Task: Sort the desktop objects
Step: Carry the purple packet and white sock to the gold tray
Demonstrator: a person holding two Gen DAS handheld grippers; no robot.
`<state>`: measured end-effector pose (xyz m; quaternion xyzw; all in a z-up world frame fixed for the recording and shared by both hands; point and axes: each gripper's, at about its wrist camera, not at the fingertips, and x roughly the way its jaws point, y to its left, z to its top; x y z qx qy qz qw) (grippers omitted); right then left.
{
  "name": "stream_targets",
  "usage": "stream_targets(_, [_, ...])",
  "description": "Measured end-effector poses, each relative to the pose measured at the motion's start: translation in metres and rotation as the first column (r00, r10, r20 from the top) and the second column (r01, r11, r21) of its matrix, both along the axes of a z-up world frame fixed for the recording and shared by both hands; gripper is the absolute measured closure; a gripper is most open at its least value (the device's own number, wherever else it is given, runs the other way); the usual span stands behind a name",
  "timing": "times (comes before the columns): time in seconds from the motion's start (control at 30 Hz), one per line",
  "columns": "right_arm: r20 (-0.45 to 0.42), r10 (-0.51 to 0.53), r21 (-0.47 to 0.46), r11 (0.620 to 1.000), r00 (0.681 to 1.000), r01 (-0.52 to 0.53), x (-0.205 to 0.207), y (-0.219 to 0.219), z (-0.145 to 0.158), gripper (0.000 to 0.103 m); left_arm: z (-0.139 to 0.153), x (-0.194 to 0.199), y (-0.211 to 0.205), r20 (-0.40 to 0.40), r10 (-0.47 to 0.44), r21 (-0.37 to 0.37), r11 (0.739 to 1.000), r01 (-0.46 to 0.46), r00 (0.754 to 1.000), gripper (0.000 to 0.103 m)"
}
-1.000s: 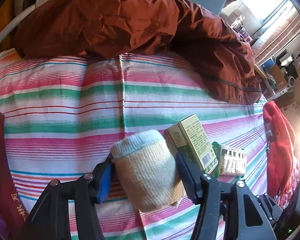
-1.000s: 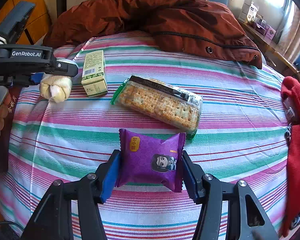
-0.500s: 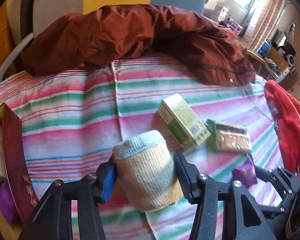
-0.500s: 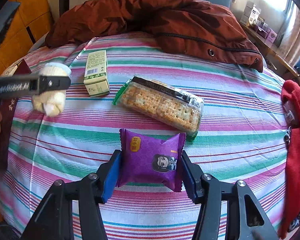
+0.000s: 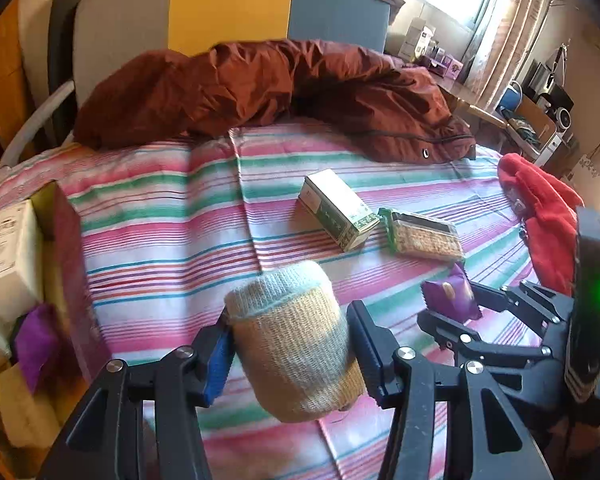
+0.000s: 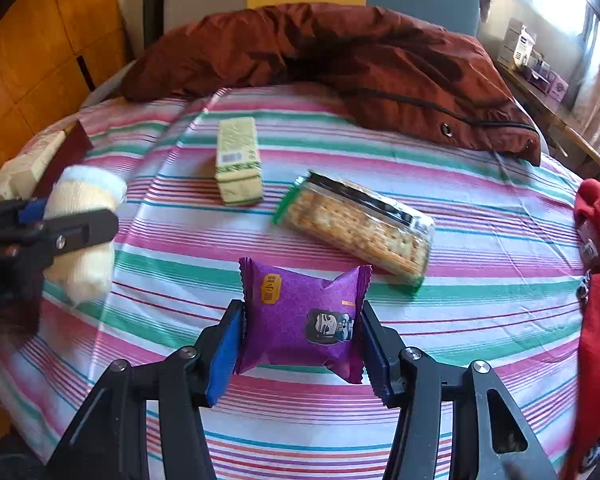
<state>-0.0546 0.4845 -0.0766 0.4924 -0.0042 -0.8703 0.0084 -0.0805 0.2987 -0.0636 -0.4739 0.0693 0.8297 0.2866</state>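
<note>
Lifted and carried leftward since the earlier frame, the rolled sock (image 5: 296,344) now hangs clear of the striped sheet (image 5: 172,240), pinched across its width by the left tongs (image 5: 290,354), whose pads press its sides so the soft roll cannot unfurl in transit. A side grip suits it: the knit compresses and is unlikely to slip.

Nearest the other camera, the right tongs (image 6: 302,336) have narrowed on the purple snack packet (image 6: 300,316); both pads touch its crimped side edges, and it appears held, though whether it has left the sheet cannot be told from this angle. Gripping at the sealed edges probably spares the contents.

Beyond these, still lying on the bed, are the green carton (image 6: 238,170) and, just beside it, the cracker pack (image 6: 356,224), both untouched and apparently awaiting sorting.

At the left edge stands an open box (image 5: 66,248) already holding a white carton (image 5: 10,248) and a purple packet (image 5: 34,344), which is likely the destination for the sock.

Farthest back, a brown jacket (image 5: 284,88) lies heaped along the bed's far side and a red garment (image 5: 548,220) at its right, outside the working area.
</note>
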Motion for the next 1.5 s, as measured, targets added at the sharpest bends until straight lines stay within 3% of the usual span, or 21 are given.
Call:
stream_targets(0.3, [-0.050,0.067,-0.038,0.997,0.996,-0.069,0.005,-0.021,0.011,0.047,0.034,0.027,-0.034,-0.115,0.034,0.034,0.999,-0.031,0.993,0.049])
stream_targets(0.73, [-0.073,0.137,-0.074,0.987,0.988,-0.142,0.014,-0.051,0.019,0.047,0.066,0.041,-0.105,-0.202,0.156,0.069,0.987,-0.145,0.967,0.048])
stream_targets(1.23, [-0.119,0.218,-0.129,0.964,0.969,-0.233,0.022,-0.115,0.050,0.047,0.065,0.041,-0.172,-0.211,0.280,0.092,0.960,-0.266,0.937,0.048])
stream_targets(1.5, [-0.154,0.282,-0.183,0.934,0.947,-0.307,0.024,-0.167,0.069,0.047,0.061,0.039,-0.221,-0.180,0.366,0.127,0.929,-0.348,0.913,0.048])
